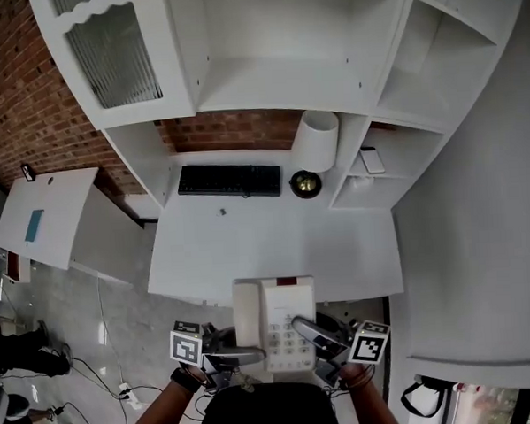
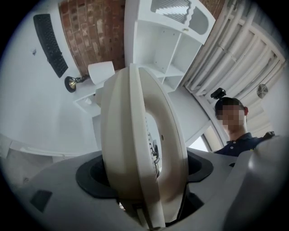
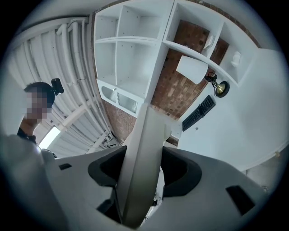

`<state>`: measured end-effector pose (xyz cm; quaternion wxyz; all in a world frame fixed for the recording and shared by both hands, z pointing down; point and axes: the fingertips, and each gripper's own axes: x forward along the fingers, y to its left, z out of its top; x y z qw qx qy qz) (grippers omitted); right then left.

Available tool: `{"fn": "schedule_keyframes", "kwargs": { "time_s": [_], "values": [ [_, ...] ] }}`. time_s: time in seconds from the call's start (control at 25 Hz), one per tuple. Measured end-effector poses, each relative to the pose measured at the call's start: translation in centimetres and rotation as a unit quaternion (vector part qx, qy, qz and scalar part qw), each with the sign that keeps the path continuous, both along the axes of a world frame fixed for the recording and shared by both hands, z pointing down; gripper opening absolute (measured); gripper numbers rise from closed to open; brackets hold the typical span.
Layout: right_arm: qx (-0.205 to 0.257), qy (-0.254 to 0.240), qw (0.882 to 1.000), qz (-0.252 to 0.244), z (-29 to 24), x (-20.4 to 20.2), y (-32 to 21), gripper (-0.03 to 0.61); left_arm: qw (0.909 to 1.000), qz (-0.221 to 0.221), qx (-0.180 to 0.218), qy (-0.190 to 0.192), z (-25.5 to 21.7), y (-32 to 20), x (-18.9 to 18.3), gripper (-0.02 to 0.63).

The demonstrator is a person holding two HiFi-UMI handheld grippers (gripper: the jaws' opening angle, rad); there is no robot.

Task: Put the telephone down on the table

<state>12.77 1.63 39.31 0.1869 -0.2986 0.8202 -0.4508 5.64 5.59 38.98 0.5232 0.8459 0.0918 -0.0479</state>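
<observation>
The telephone (image 1: 275, 320) is at the table's (image 1: 249, 243) near edge. The left gripper (image 1: 235, 352) pinches its left side and the right gripper (image 1: 314, 335) pinches its right. A keyboard (image 1: 230, 180) lies at the far side.

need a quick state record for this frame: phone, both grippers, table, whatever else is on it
phone: cream desk phone, handset in place, held at the table's near edge
left gripper: jaws shut on the phone's left side
right gripper: jaws shut on the phone's right side
table: white, shelving behind it
on table: black keyboard and white-shaded lamp, both at the back
set down: not evident; contact with the table cannot be told
</observation>
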Motion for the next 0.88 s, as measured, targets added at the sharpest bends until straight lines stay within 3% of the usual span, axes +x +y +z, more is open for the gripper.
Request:
{"fn": "schedule_keyframes", "kwargs": {
  "time_s": [0.32, 0.88],
  "values": [
    [-0.016, -0.008, 1.0, -0.023, 2.5, 3.5, -6.7, 0.224, 0.9996, -0.022, -0.012, -0.013, 1.7, -6.6, 3.6, 0.428],
    [-0.051, -0.006, 0.999, -0.001, 8.3, 3.4, -16.4, 0.224, 0.9989, 0.001, -0.045, -0.013, 7.5, -16.3, 3.4, 0.428]
  ]
}}
